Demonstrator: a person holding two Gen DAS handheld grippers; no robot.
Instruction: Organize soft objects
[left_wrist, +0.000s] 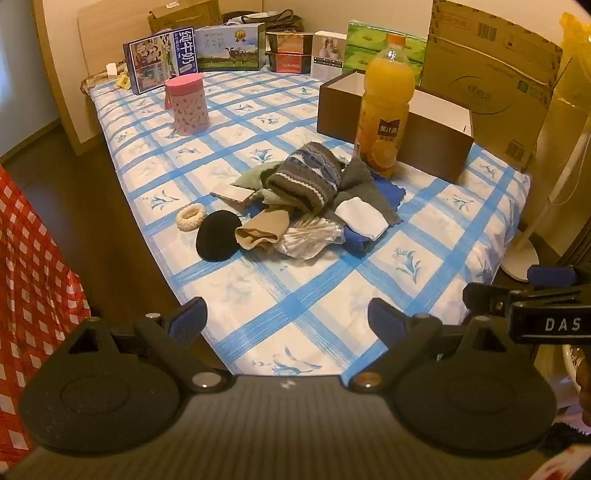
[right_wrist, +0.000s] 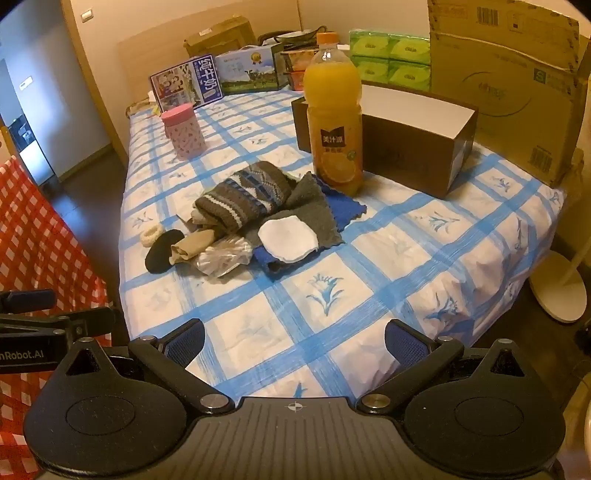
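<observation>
item: soft pile (left_wrist: 306, 206), mid-table on the blue-checked cloth (left_wrist: 332, 302), in front of the juice bottle (left_wrist: 386, 110) and the open brown box (left_wrist: 424, 136).
contents: knit sock (left_wrist: 306, 177) on top, grey with white and blue bands; grey felt (left_wrist: 365, 184) over a blue cloth (left_wrist: 393, 190); white pad (left_wrist: 362, 218); black round pad (left_wrist: 218, 236); cream scrunchie (left_wrist: 190, 218); tan fabric (left_wrist: 262, 230); clear crinkled bag (left_wrist: 310, 236).
unclear: what lies under the sock; the bag's contents; a green piece at the pile's far edge, mostly covered.
my left gripper (left_wrist: 286, 317): tilted down over the near table edge, jaws spread wide, nothing between them.
my right gripper (right_wrist: 293, 339): same tilt, jaws wide, empty, well short of the pile.
</observation>
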